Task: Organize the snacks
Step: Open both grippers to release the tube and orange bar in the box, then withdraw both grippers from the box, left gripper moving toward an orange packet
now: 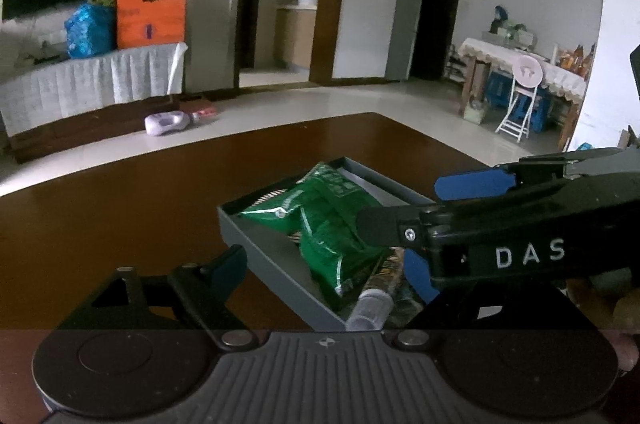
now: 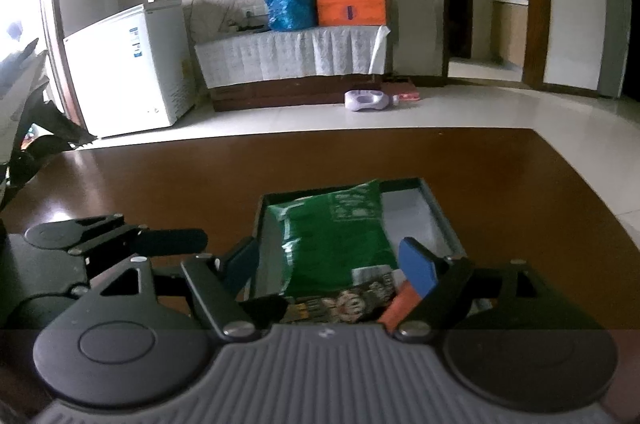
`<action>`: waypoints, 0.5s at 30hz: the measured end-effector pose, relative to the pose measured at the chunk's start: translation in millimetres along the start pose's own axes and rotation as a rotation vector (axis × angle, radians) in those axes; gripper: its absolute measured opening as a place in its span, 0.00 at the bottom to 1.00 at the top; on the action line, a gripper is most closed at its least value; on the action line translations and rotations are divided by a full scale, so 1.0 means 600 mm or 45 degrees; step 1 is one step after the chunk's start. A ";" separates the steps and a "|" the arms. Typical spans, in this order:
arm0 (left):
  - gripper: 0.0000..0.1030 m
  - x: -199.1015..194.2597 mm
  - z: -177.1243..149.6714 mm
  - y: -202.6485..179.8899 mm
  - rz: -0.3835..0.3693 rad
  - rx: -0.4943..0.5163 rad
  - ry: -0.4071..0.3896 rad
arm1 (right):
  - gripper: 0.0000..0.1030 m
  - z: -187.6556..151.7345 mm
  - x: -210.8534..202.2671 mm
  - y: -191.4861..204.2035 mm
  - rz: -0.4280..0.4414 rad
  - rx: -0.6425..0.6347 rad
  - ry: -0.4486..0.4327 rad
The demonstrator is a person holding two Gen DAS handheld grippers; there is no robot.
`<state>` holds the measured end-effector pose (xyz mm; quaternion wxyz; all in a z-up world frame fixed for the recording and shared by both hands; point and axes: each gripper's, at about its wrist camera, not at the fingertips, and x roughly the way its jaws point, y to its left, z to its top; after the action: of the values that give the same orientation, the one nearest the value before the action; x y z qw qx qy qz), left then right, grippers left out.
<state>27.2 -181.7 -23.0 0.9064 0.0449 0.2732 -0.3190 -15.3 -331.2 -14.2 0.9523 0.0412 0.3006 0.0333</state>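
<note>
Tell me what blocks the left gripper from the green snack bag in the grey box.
The right gripper reaches across above the green snack bag; otherwise the left gripper has an open path into the grey box.

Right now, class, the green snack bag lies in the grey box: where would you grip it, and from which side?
Grip the green snack bag at its raised far sealed edge, coming from above: that flat seam stands clear of the grey box wall, while its near end overlaps other packets.
</note>
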 end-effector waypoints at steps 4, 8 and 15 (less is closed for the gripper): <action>0.84 -0.009 -0.002 0.008 0.018 0.005 -0.004 | 0.82 0.002 -0.002 0.013 0.017 -0.010 -0.009; 0.84 -0.020 -0.005 0.016 0.035 0.016 -0.009 | 0.83 0.003 -0.002 0.026 0.041 -0.008 -0.011; 0.84 -0.037 -0.007 0.030 0.052 0.026 -0.016 | 0.85 0.004 -0.005 0.047 0.072 -0.003 -0.011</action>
<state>21.2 -154.0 -16.6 0.9139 0.0577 0.2634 -0.3034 -17.7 -303.6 -7.8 0.9523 0.0488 0.2950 0.0605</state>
